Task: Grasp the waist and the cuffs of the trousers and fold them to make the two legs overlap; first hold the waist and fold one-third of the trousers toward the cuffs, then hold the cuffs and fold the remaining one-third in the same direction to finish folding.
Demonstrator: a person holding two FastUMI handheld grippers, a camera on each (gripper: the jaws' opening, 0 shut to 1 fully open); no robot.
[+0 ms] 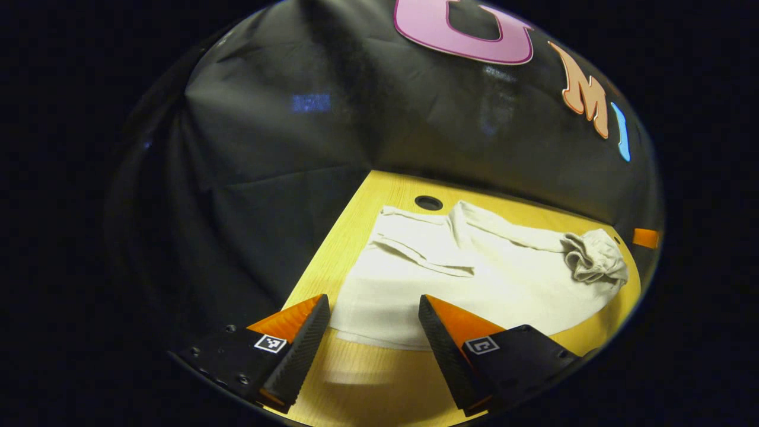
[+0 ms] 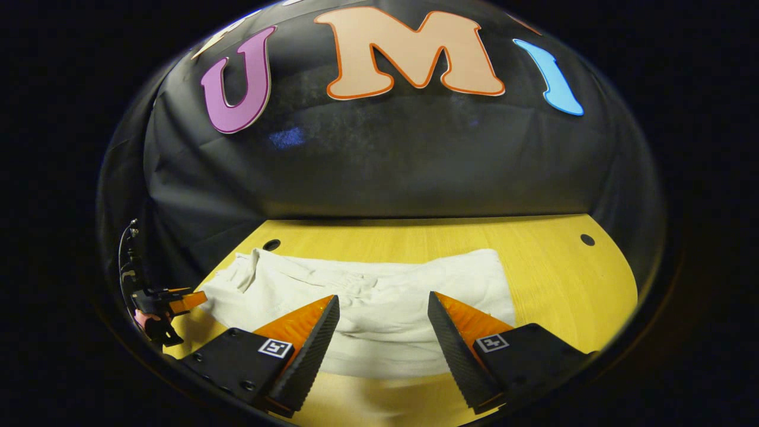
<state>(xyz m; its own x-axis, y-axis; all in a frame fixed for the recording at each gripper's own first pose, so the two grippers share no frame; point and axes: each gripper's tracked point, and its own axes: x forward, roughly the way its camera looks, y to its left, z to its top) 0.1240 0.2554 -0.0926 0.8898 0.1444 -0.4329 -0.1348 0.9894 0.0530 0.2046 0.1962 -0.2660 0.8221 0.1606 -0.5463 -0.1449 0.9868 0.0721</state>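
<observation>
Both the left gripper [image 1: 373, 308] and right gripper [image 2: 382, 308] are spread apart, holding nothing, above the trousers [image 1: 474, 279]. Risk: pinching one layer only, so the legs misalign.

The trousers [image 2: 367, 296] were spread flat on the bench [image 2: 551, 267], lengthwise along its back edge, with the booth wall [image 2: 379, 172] standing just behind. In the left gripper view, a bunched end [image 1: 596, 256] of the trousers lay at the far right, and a round hole [image 1: 428, 203] in the bench sat just behind the cloth. The left gripper [image 1: 373, 308] was held above the near edge of the trousers, its fingers parted. The right gripper [image 2: 382, 308] was likewise held over the cloth, fingers apart, with another hole [image 2: 587, 239] well off to the right.
</observation>
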